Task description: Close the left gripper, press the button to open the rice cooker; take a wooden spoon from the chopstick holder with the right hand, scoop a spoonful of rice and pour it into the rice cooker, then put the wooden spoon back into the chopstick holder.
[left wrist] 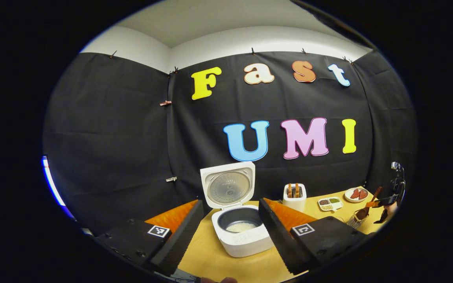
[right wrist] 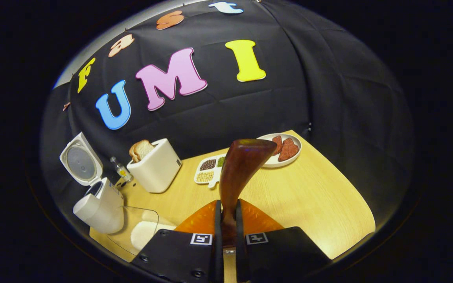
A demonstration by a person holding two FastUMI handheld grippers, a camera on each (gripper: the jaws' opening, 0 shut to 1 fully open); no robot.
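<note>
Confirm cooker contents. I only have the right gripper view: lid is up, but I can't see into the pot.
Observer: The pot of the rice cooker holds a patch of white rice at its bottom.
Operator: Left gripper?
Observer: The left gripper is open, apart from the cooker, with the cooker showing between its fingers.
Operator: Chopstick holder?
Observer: The chopstick holder stands at the far right, with the wooden spoon slanting up from its mouth.
</note>
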